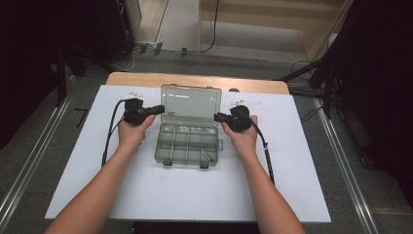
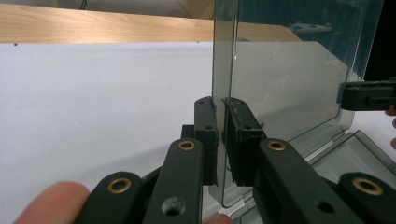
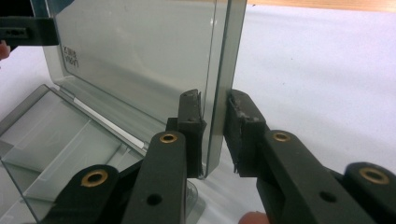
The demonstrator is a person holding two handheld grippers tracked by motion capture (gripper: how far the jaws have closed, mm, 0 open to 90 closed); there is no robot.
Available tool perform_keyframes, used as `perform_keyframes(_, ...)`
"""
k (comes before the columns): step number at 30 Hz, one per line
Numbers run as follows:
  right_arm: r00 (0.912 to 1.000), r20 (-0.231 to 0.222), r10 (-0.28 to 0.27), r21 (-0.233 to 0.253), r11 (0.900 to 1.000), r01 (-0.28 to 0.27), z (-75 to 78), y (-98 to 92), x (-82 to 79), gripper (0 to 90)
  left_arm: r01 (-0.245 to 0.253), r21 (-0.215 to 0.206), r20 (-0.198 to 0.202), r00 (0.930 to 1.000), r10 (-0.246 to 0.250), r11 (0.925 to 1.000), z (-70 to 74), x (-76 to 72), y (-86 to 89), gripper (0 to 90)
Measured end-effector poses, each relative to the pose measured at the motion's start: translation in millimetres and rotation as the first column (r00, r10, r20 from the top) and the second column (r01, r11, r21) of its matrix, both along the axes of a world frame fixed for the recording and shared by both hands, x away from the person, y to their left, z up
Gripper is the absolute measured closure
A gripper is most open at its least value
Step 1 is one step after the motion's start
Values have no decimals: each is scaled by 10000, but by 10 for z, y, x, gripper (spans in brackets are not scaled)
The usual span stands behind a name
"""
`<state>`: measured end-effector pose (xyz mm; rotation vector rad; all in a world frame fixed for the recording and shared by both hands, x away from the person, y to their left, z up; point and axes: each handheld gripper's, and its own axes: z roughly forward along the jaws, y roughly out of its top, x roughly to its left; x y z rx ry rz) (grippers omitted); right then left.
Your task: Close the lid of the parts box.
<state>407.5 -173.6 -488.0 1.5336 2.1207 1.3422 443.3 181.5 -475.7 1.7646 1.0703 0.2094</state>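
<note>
A clear plastic compartment box (image 1: 187, 144) lies mid-table with its lid (image 1: 191, 105) standing upright. My left gripper (image 1: 160, 108) is at the lid's left edge and my right gripper (image 1: 216, 117) at its right edge. In the left gripper view the jaws (image 2: 220, 105) are pressed on either face of the lid (image 2: 289, 79) near its lower corner, and the right gripper (image 2: 366, 94) shows beyond the pane. In the right gripper view the jaws (image 3: 215, 100) clamp the lid's (image 3: 140, 56) other edge above the box base (image 3: 46, 140). The left gripper (image 3: 23, 30) shows at the far side.
A white sheet (image 1: 73, 161) covers the table, with a wooden strip (image 1: 195, 80) bare at the back. Small white items (image 1: 134, 94) (image 1: 246, 103) lie behind each gripper. A few small parts (image 1: 209, 157) sit in the box's compartments. Cables trail back along both forearms.
</note>
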Motion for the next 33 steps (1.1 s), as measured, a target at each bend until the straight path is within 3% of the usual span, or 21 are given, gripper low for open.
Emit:
perform_keyframes(3, 9999, 70, -144, 24, 9999, 143, 8, 6, -1, 772, -8, 150, 68, 10000, 7, 9999, 14, -15, -2, 843)
perform_keyframes(6, 9996, -1, -296, 424, 9987, 295, 36, -22, 22, 754, 60, 334, 216, 9997, -67, 9994, 29, -30, -3, 846)
perform_keyframes(11, 9988, 217, -448, 578, 9974, 435, 170, -78, 76, 764, 117, 414, 404, 9991, -134, 9991, 29, -49, 4, 847)
perform_keyframes(16, 9993, 293, -242, 480, 9986, 228, 254, -72, 121, 838, 130, 374, 530, 9985, -150, 9992, 16, -63, 10, 847)
perform_keyframes(21, 9982, 562, -200, 122, 9997, 193, 263, -44, 93, 851, 59, 356, 540, 9985, -78, 9993, 12, -72, 15, 843)
perform_keyframes(24, 9974, 696, -184, 31, 9998, 183, 267, -29, 76, 852, -38, 100, 520, 9986, 33, 9999, 18, -84, 32, 806)
perform_keyframes(26, 9965, 820, -184, -88, 9998, 192, 269, -18, 68, 853, -90, -265, 335, 9994, 99, 9996, 47, -85, 67, 692)
perform_keyframes(29, 9957, 909, -187, -112, 9997, 198, 265, -15, 58, 853, 102, -637, 400, 9992, -76, 9979, 119, -95, 147, 689)
perform_keyframes(33, 9937, 1105, -184, -76, 9998, 193, 250, -9, 46, 853, -217, -1026, 268, 9993, 246, 9945, 186, -62, 240, 727)
